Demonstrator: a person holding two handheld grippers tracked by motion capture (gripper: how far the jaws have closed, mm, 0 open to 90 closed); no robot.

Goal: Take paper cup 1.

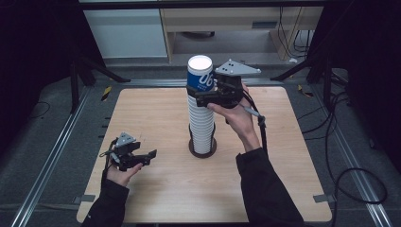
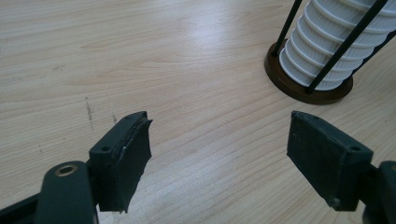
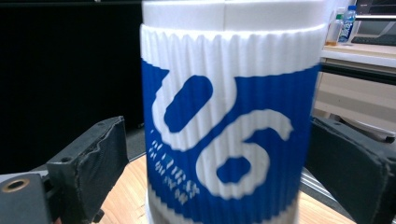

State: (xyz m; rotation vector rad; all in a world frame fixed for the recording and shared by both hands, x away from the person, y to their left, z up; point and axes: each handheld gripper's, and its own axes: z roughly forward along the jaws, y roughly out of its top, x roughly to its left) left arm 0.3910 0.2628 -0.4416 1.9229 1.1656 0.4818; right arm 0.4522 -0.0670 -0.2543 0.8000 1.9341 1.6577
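A tall stack of white ribbed paper cups stands upside down in a dark round holder at the middle of the wooden table. The topmost cup is blue with white print. My right gripper reaches in from the right at the top cup's height. In the right gripper view the cup sits between the jaws of this gripper; the left pad stands apart from it. My left gripper hovers low at the table's left, open and empty, with the holder base ahead.
Thin black rods rise from the holder around the stack. Metal rails run along the table's sides, and cables lie on the floor at the right. Bottles stand on a desk far behind.
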